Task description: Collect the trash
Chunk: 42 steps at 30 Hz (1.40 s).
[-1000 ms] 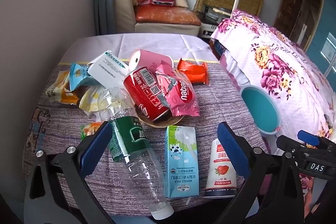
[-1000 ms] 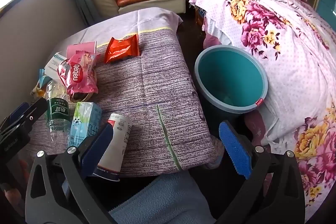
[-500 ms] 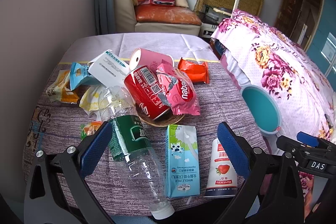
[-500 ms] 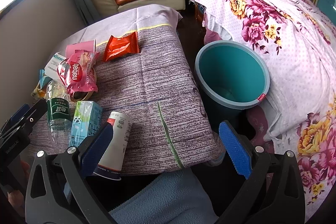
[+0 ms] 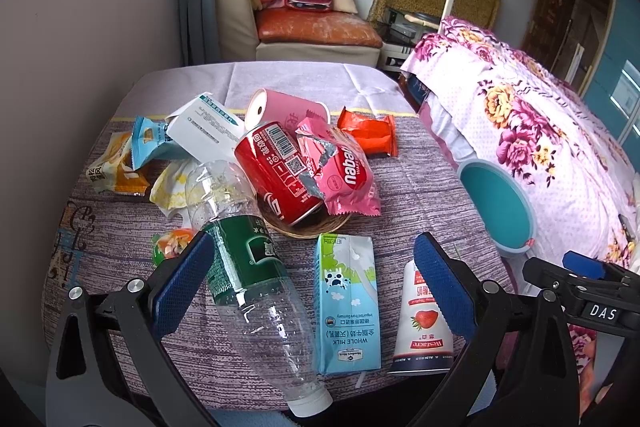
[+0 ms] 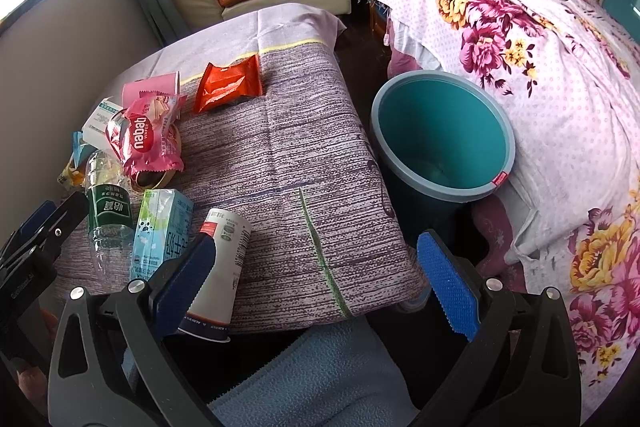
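We hold both left gripper (image 5: 308, 277) and right gripper (image 6: 320, 267) jaws apart, empty, at the desk's (image 6: 288, 155) near edge, teal bin (image 6: 442, 139) waiting beside its right edge for the litter.

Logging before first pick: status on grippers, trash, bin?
Left gripper open, empty; right gripper open, empty. Trash on table, strawberry cup nearest right. Teal bin beside table, path clear.

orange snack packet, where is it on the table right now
The orange snack packet lies flat at the table's far end, apart from the pile, right of the pink paper cup.
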Available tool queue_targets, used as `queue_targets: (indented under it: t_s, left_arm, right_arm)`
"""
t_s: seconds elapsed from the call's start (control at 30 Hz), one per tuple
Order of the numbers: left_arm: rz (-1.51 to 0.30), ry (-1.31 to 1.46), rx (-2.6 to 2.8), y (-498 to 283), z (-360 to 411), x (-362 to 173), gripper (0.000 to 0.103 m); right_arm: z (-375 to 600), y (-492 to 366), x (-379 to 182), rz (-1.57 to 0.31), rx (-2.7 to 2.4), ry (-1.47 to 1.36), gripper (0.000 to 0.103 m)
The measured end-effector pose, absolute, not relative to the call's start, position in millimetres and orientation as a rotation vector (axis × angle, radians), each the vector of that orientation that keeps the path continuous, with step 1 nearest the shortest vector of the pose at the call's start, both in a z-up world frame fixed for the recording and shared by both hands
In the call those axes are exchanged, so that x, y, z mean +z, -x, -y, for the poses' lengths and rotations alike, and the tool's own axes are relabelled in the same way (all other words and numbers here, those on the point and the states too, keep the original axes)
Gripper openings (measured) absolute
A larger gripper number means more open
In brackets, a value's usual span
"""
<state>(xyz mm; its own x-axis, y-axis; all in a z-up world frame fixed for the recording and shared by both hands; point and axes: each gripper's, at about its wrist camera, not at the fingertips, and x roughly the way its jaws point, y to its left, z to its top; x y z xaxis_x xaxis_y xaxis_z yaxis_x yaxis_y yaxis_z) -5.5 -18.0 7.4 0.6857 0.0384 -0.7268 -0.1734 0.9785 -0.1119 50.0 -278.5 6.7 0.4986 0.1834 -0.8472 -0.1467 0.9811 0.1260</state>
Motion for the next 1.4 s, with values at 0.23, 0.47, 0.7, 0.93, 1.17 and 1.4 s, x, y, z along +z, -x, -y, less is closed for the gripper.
queue_targets:
  t_s: [0.23,0.47,0.7,0.93,1.17,1.4]
  left_arm:
    - [-0.812,0.184,0.121,6.4,17.9,6.3,0.099]
    - [-0.812,0.189,0.124,8.2,15.3,4.2,0.099]
    - [-0.816,0.196,0.126,9.0,13.5,2.3,0.099]
    - [-0.820,0.201,0.117,8.3,13.1,0.9,0.099]
    - [-0.829,0.223,0.116,8.7,3.3,-2.1,0.099]
    - [-0.879,0.315,0.144,10.9,-33.7,-15.7,0.099]
  right_arm:
    - [277.0,-50.0,6.1,-1.033,0.201,-0.037,0.097]
    - [272.6,-49.6,4.1,-1.048,0.204,-0.034,0.097]
    - [270.4,-50.7,1.1,-1.068,0.208,-0.033,0.097]
    - [270.2,-51.6,0.2,-1.083,0.208,-0.037,0.097]
    - [263.4,-52.5,-3.7,-1.116,0.216,-0.038,0.097]
    - [244.4,-57.1,-15.3,-1.212,0.309,-0.055,0.097]
